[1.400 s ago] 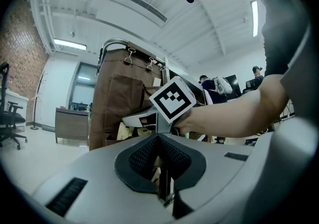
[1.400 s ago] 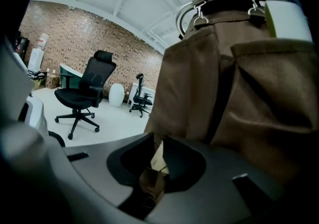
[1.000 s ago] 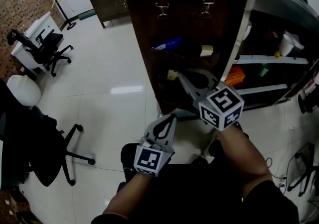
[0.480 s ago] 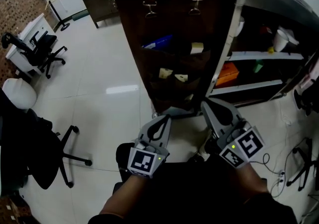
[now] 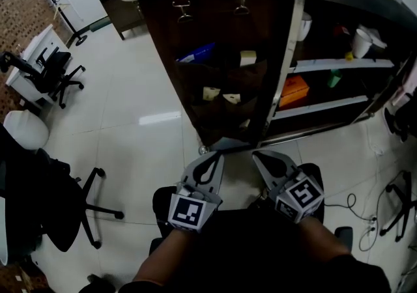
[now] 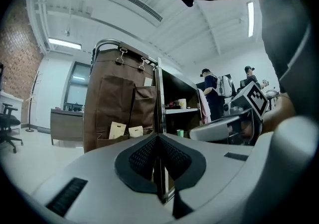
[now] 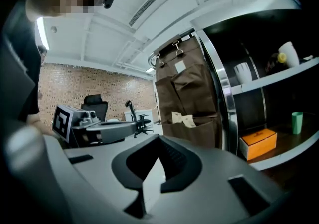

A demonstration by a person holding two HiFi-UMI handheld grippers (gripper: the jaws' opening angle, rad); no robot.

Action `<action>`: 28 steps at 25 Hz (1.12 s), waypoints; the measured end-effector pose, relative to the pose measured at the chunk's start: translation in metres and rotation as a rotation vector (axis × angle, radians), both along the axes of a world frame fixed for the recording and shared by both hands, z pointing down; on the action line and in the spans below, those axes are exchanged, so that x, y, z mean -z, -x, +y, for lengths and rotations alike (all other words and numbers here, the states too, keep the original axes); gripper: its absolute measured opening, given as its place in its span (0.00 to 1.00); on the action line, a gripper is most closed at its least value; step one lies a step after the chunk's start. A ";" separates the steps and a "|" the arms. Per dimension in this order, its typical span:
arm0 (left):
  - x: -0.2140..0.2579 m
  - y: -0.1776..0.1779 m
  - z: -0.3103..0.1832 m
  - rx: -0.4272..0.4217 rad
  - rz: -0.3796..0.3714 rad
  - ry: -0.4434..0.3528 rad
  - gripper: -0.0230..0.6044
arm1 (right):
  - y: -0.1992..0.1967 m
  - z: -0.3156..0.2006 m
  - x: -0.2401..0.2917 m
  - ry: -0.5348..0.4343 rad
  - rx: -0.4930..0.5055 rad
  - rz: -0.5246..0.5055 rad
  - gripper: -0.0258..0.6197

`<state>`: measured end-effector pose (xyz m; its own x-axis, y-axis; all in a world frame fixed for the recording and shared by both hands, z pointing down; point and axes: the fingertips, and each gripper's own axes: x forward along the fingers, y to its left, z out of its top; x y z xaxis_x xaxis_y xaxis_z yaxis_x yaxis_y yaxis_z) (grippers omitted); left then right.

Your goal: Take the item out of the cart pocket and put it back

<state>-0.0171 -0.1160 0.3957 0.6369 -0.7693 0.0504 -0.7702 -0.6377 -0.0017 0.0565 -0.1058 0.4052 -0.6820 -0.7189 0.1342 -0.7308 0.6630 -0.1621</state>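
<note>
A brown fabric organiser hangs on the end of the cart. Two cream packets stick up from its lower pocket. The same packets show in the right gripper view and the left gripper view. A blue item and a cream one sit in the upper pockets. My left gripper and right gripper hang side by side below the cart, well short of the pockets. Both are shut, and I see nothing in the jaws of either.
Cart shelves to the right carry an orange box, a green item and a white cup. Office chairs stand at the left on the glossy floor. Cables lie at the right. People stand behind the cart.
My right gripper has drawn back from the lower pocket, down and toward me, and now sits beside the left one. Both packets now show in the pocket. The left gripper has stayed put.
</note>
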 end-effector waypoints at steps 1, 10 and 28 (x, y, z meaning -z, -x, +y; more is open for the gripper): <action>0.000 -0.001 0.000 -0.002 0.000 0.000 0.04 | 0.001 0.000 -0.003 0.008 0.001 0.005 0.05; -0.002 -0.001 0.000 -0.007 -0.006 0.006 0.04 | 0.003 -0.005 -0.006 0.012 -0.003 0.022 0.05; -0.004 -0.002 -0.002 -0.010 -0.010 0.011 0.04 | 0.004 -0.008 -0.005 0.005 -0.001 0.034 0.05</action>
